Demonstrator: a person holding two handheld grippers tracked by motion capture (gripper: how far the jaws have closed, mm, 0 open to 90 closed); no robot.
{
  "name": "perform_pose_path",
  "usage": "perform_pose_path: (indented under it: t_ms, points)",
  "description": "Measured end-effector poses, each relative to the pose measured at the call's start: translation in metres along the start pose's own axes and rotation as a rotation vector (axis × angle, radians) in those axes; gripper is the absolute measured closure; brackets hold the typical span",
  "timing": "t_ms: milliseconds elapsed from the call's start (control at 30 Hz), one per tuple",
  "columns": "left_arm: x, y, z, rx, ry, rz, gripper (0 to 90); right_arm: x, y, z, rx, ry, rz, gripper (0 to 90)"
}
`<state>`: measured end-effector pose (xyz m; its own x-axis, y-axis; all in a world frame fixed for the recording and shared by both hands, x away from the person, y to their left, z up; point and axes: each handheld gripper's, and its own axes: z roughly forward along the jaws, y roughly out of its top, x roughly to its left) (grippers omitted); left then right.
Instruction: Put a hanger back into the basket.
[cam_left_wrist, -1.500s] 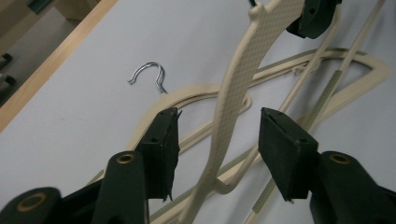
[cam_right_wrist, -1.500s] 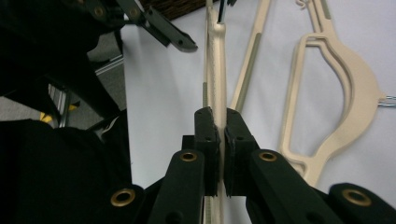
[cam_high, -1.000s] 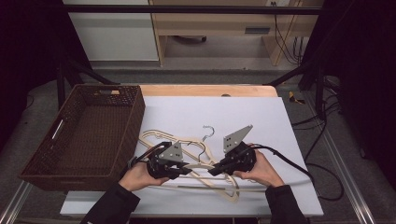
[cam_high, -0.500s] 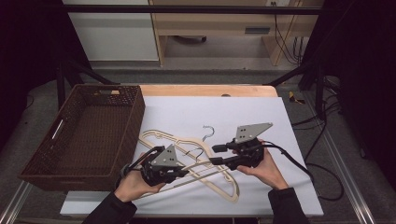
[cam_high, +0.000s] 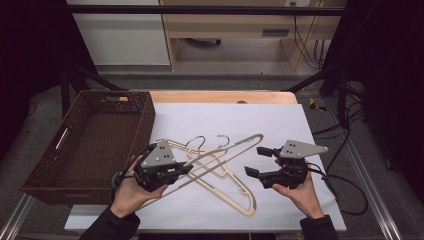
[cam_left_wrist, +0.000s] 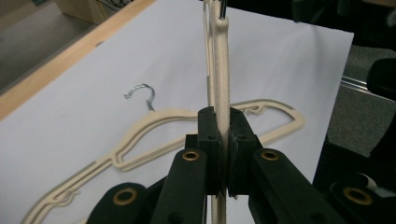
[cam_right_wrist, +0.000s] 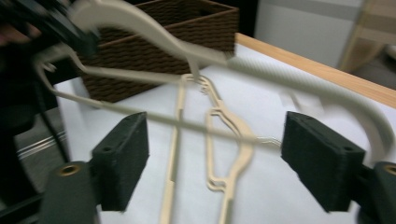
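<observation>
left gripper (cam_high: 187, 169) is clamped on the raised hanger (cam_high: 225, 150); the left gripper view shows its bar pinched between the pads, a detail too small in the high view. right gripper (cam_high: 256, 161) has just been opening: jaws stand apart, nothing between them. a second hanger (cam_high: 235, 187) lies flat on the white sheet (cam_high: 280, 120), right of the basket (cam_high: 95, 140).

Nothing here carries writing that I can read. The cream hangers (cam_high: 220, 165), the brown basket (cam_high: 95, 135) off to the left tongs' side, the white table cover (cam_high: 280, 125) and the grey plates atop both tongs are all plain, with no label, brand or number.
</observation>
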<state>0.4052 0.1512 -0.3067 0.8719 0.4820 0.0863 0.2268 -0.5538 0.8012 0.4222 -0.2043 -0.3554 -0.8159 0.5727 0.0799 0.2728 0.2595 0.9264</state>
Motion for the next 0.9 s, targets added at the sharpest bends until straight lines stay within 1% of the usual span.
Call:
perform_pose_path:
  t_ms: [33,67,100,133,167,267,333,400,433,467,500,533,567,600,633,667,700,733,767,867,900]
  points:
    - [0.003,0.003,-0.004,-0.001,0.005,0.002,86.3,-0.002,-0.007,-0.005,-0.01,-0.047,0.024,18.8]
    - [0.007,0.007,-0.011,-0.016,0.019,-0.013,86.3,-0.003,-0.012,-0.007,-0.017,-0.061,0.038,16.1]
    - [0.01,0.009,-0.013,-0.018,0.023,-0.013,86.3,-0.004,-0.014,-0.009,-0.021,-0.073,0.048,12.8]
    - [0.01,0.009,-0.013,-0.018,0.023,-0.013,86.2,-0.004,-0.014,-0.009,-0.021,-0.073,0.048,12.8]
    - [0.017,0.013,-0.019,-0.023,0.038,-0.024,86.3,-0.006,-0.021,-0.011,-0.015,-0.094,0.068,11.7]
    - [0.029,0.017,-0.028,-0.034,0.064,-0.039,86.3,-0.007,-0.026,-0.013,-0.005,-0.111,0.078,10.3]
    - [0.037,0.019,-0.035,-0.046,0.081,-0.052,86.3,-0.008,-0.028,-0.014,-0.004,-0.141,0.074,8.3]
    - [0.046,0.02,-0.042,-0.056,0.105,-0.058,86.3,-0.009,-0.029,-0.014,-0.003,-0.158,0.079,7.7]
    - [0.05,0.02,-0.045,-0.059,0.114,-0.066,86.2,-0.01,-0.03,-0.014,0.0,-0.169,0.072,7.1]
    - [0.05,0.02,-0.045,-0.059,0.114,-0.066,86.3,-0.01,-0.03,-0.014,0.0,-0.169,0.072,7.1]
    - [0.056,0.019,-0.05,-0.059,0.13,-0.074,86.3,-0.009,-0.032,-0.014,0.005,-0.184,0.069,6.2]
    - [0.067,0.018,-0.058,-0.06,0.159,-0.085,86.3,-0.009,-0.032,-0.014,0.005,-0.195,0.071,5.6]
    - [0.071,0.017,-0.062,-0.055,0.169,-0.084,86.2,-0.01,-0.033,-0.015,0.002,-0.206,0.073,5.4]
    - [0.078,0.015,-0.066,-0.059,0.184,-0.1,86.2,-0.01,-0.033,-0.015,0.001,-0.214,0.073,5.0]
    - [0.081,0.014,-0.069,-0.061,0.195,-0.106,86.3,-0.011,-0.034,-0.016,0.001,-0.225,0.082,4.1]
    - [0.087,0.012,-0.073,-0.06,0.217,-0.109,86.2,-0.011,-0.034,-0.016,-0.002,-0.233,0.09,4.1]
    - [0.091,0.011,-0.075,-0.06,0.227,-0.114,86.3,-0.012,-0.035,-0.016,-0.001,-0.237,0.091,4.0]
    - [0.096,0.008,-0.078,-0.066,0.245,-0.128,86.2,-0.013,-0.035,-0.016,-0.001,-0.242,0.103,3.6]
    - [0.1,0.007,-0.08,-0.068,0.258,-0.124,86.2,-0.013,-0.035,-0.017,-0.002,-0.249,0.104,3.7]
    - [0.115,-0.002,-0.087,-0.069,0.276,-0.146,86.2,-0.014,-0.035,-0.018,0.002,-0.264,0.102,3.6]
    - [0.119,-0.004,-0.089,-0.07,0.282,-0.145,86.2,-0.014,-0.035,-0.018,0.002,-0.267,0.1,3.6]
